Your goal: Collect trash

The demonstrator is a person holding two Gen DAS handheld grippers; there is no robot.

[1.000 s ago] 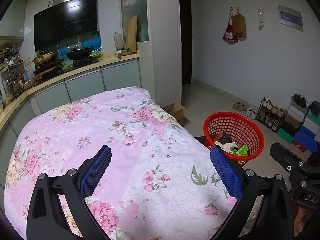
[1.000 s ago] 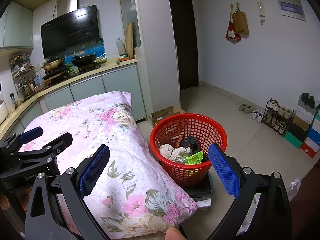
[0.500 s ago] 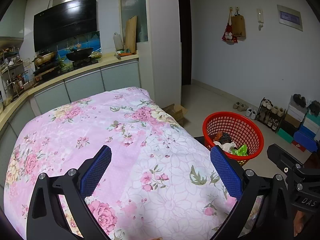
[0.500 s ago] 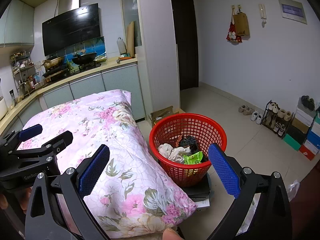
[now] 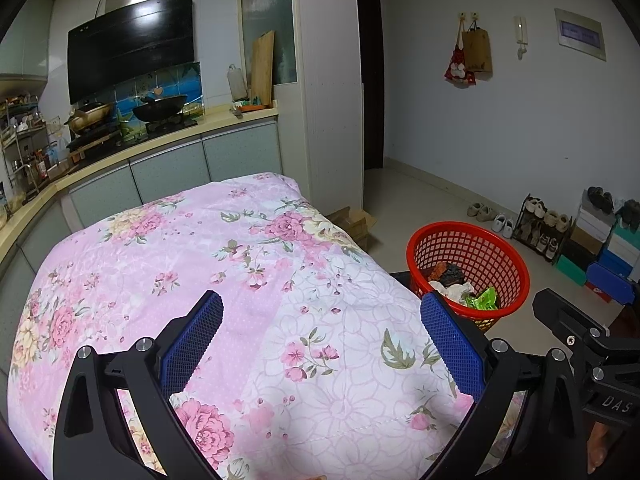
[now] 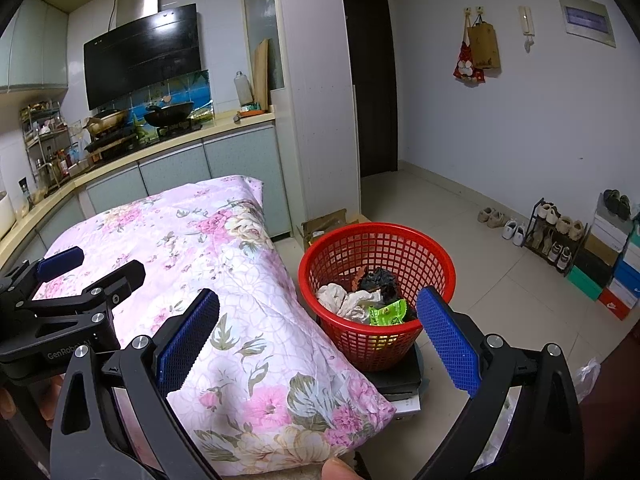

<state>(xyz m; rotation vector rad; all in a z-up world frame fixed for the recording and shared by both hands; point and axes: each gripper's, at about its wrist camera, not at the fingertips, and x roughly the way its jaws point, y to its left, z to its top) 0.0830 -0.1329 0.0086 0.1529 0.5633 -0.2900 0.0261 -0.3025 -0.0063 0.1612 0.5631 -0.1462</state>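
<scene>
A red mesh basket (image 6: 436,256) stands on a dark base on the floor, right of the table. It holds crumpled white paper (image 6: 344,300), a black wad (image 6: 378,282) and a green wrapper (image 6: 388,314). The basket also shows in the left wrist view (image 5: 496,254). My left gripper (image 5: 320,340) is open and empty above the pink floral cloth (image 5: 180,264). My right gripper (image 6: 318,340) is open and empty, near the cloth's right edge (image 6: 224,256), short of the basket.
A kitchen counter (image 5: 168,140) with a wok and stove runs behind the table. A cardboard box (image 6: 320,226) lies by the white pillar. A shoe rack (image 6: 556,232) and stacked shoeboxes (image 6: 616,276) line the right wall. A dark doorway (image 6: 372,80) is behind.
Both grippers have barely shifted; the views drift slightly. Both stay open and empty, and the basket's contents are the same.
</scene>
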